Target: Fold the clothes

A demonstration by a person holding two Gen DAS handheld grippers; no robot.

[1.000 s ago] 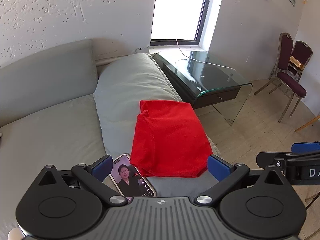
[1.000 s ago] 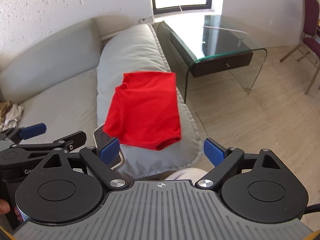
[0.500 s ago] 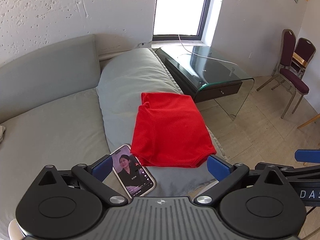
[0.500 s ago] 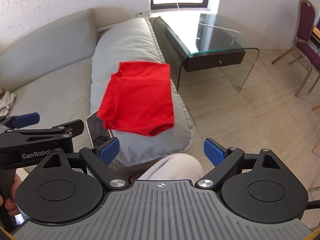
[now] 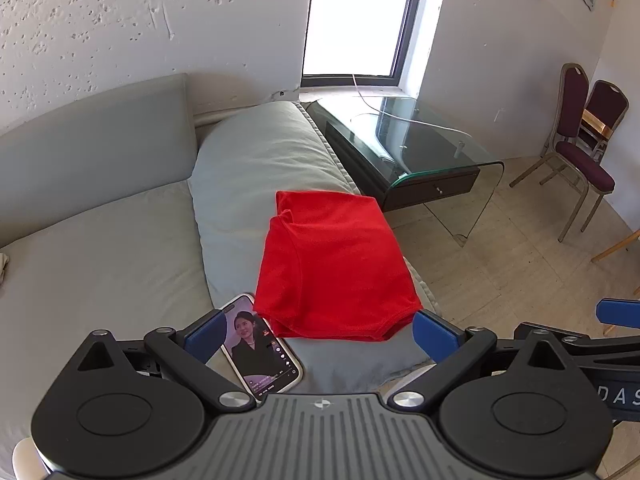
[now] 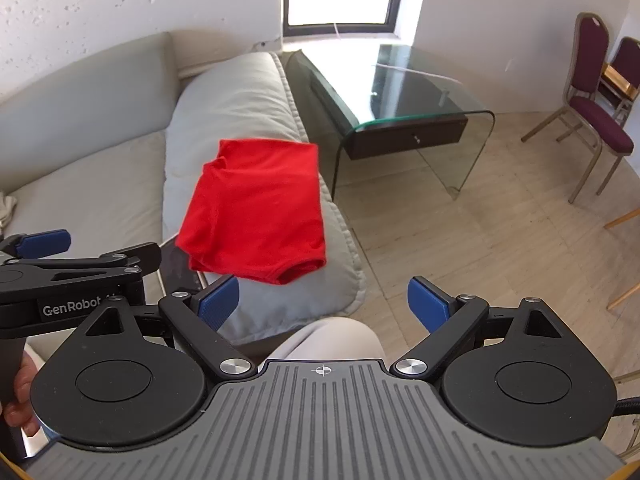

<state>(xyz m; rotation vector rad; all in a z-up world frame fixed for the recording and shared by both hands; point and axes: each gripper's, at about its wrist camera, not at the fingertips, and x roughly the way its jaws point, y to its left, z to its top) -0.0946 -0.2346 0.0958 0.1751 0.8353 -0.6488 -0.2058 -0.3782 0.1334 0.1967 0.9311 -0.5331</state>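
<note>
A folded red garment lies on the grey sofa arm cushion; the right wrist view shows the red garment on that cushion too. My left gripper is open, held back just short of the garment's near edge, nothing between its blue pads. My right gripper is also open and empty, well back from the cloth. The left gripper shows at the left edge of the right wrist view, held by a hand.
A lit phone lies on the cushion beside the garment's near left corner. A glass side table stands right of the sofa. Two maroon chairs stand at the far right. A knee in light trousers is below my right gripper.
Both grippers have drawn back and up from the garment, which now sits farther away in both views. The garment itself has not moved. Both stay open.
</note>
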